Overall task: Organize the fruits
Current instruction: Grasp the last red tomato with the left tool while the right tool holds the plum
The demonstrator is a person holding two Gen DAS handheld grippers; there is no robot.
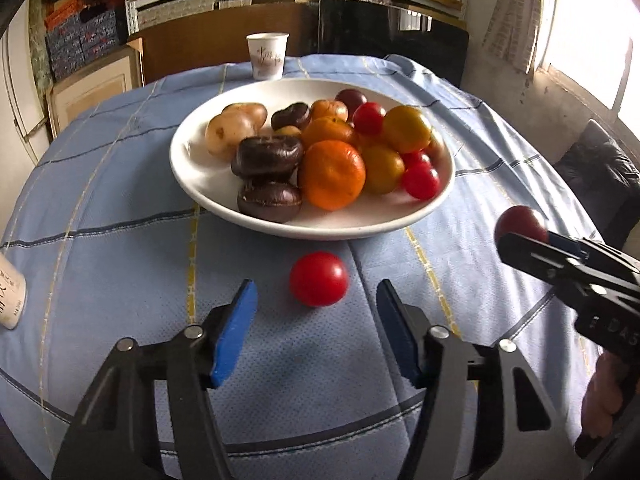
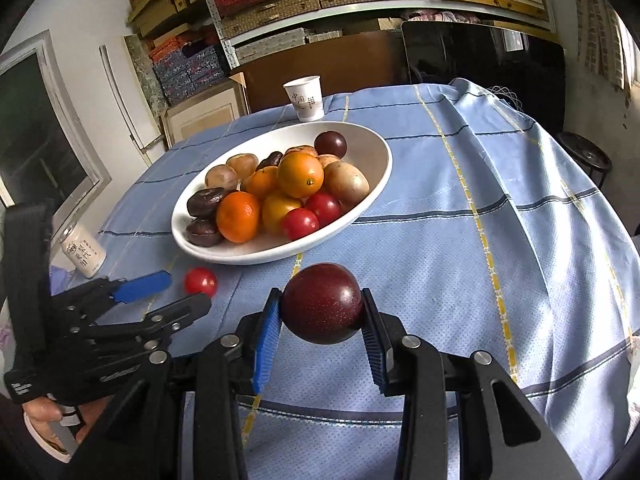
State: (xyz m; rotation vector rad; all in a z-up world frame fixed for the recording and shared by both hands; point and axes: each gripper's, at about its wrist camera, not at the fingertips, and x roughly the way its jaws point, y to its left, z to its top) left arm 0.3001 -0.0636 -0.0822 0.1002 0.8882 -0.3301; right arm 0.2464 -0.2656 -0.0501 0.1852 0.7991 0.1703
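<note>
A white plate (image 1: 188, 168) (image 2: 378, 178) on the blue checked tablecloth holds several oranges, cherry tomatoes, chestnuts and pale brown fruits. A lone red tomato (image 1: 319, 279) (image 2: 200, 281) lies on the cloth in front of the plate. My left gripper (image 1: 317, 284) (image 2: 188, 288) is open around it, and the blue pads (image 1: 236, 328) stand apart from its sides. My right gripper (image 2: 320, 298) (image 1: 520, 240) is shut on a dark red plum (image 2: 322, 302) (image 1: 520, 220), held above the cloth to the right of the plate's front.
A paper cup (image 1: 267, 56) (image 2: 306, 98) stands behind the plate. A white bottle (image 1: 10, 300) (image 2: 82, 250) sits at the table's left edge. Shelves with boxes fill the back wall. The cloth drops off at the right, near a dark stool (image 2: 588, 156).
</note>
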